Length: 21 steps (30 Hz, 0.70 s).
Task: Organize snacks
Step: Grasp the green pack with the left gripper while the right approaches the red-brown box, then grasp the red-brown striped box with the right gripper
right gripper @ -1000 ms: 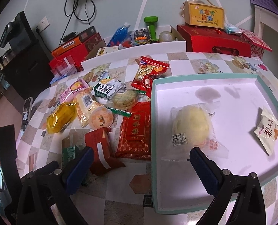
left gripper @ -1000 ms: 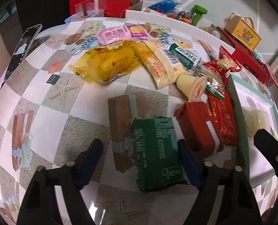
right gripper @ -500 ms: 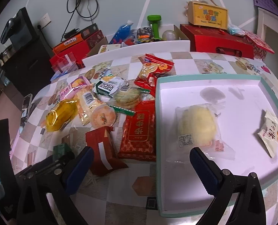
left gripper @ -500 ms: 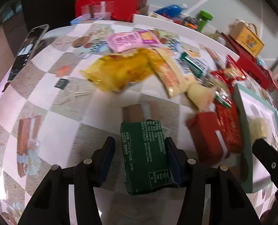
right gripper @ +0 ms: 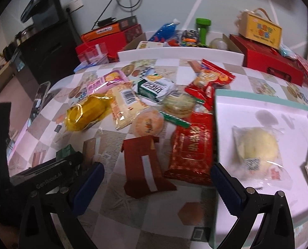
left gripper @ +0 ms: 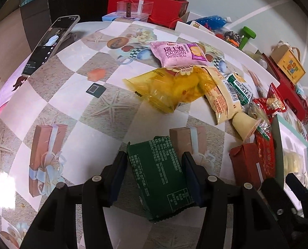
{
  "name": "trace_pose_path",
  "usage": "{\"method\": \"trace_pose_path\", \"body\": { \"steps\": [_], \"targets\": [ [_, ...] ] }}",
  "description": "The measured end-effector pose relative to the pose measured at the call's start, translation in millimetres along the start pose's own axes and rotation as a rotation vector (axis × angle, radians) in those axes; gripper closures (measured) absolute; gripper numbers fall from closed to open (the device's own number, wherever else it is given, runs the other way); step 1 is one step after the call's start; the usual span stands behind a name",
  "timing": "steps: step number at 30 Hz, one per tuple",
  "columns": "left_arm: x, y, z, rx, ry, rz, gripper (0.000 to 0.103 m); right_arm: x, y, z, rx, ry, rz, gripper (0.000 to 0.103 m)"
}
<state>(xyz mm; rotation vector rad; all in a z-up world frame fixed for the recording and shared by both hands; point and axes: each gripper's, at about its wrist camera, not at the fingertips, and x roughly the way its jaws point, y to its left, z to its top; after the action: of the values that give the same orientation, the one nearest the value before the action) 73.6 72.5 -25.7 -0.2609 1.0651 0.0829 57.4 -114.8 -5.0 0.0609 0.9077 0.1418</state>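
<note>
Between the left gripper's (left gripper: 155,172) closed-in fingers sits a dark green rectangular foil snack packet (left gripper: 160,178), grasped, while the right gripper (right gripper: 156,186) hangs released, two wrapped snacks lie in the teal-rimmed white tray (right gripper: 264,101) ahead-right, and most snacks remain on the desk (left gripper: 70,103).

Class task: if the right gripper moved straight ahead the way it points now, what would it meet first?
Probably the dark red packet lying between the open right gripper fingers' line, with the flat red packet beside it; depth is unclear.
</note>
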Motion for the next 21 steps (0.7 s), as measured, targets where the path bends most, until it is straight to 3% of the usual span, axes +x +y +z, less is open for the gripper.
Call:
{"method": "trace_pose_path", "body": {
  "steps": [10, 16, 19, 21],
  "targets": [
    [1, 3, 0, -0.011, -0.005, 0.007, 0.046, 10, 9, 0, -0.07, -0.024, -0.017, 0.0],
    [1, 2, 0, -0.005, -0.005, 0.013, 0.046, 13, 17, 1, -0.09, -0.029, 0.023, 0.021],
    [2, 2, 0, -0.001, -0.005, 0.017, 0.044, 18, 21, -1, -0.101, -0.004, 0.047, 0.038],
    [2, 1, 1, 0.002, -0.002, 0.018, 0.038, 20, 23, -3, -0.105, 0.007, 0.05, 0.046]
  ]
}}
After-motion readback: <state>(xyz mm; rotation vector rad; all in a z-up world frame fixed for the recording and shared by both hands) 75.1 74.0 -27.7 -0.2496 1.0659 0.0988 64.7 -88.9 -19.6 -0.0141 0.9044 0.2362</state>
